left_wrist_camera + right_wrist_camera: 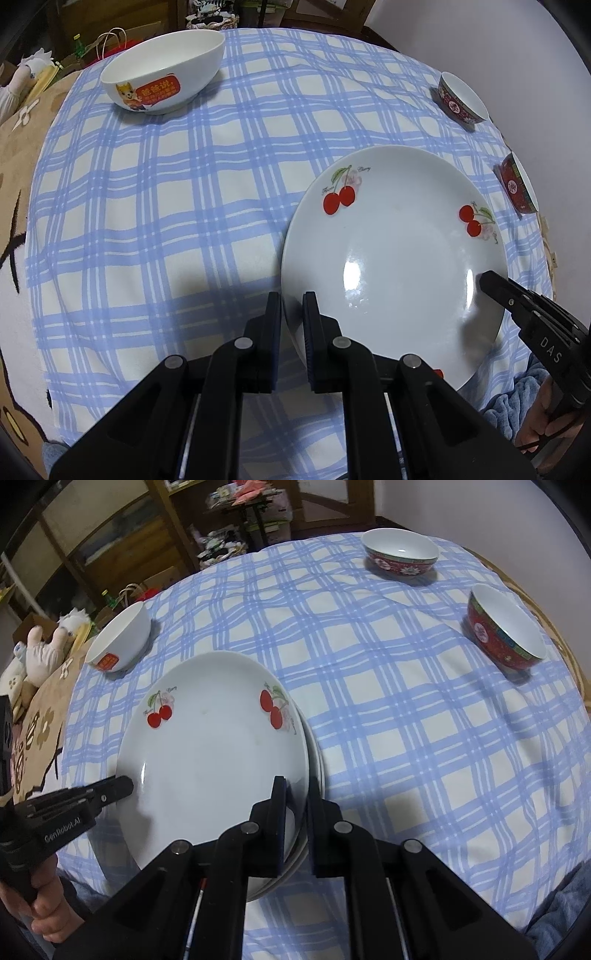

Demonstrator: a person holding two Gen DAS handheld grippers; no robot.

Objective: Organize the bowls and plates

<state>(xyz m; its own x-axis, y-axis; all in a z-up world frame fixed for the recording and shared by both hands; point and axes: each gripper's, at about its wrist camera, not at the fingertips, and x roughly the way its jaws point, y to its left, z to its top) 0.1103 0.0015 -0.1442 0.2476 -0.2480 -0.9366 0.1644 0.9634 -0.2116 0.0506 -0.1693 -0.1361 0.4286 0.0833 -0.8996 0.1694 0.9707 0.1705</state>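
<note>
A white plate with red cherries (395, 258) lies at the near edge of the checked tablecloth, on top of at least one more plate whose rim (316, 753) shows under it. My left gripper (291, 301) is shut on the top plate's left rim. My right gripper (297, 784) is shut on its right rim; its tip also shows in the left wrist view (491, 282). A large white bowl with an orange label (164, 72) stands far left. Two red patterned bowls (400, 552) (504, 627) stand far right.
The blue checked tablecloth (406, 709) covers a round table. A beige patterned blanket (22, 155) and a soft toy (44, 650) lie off the left side. Wooden shelves (122, 535) and clutter stand behind the table.
</note>
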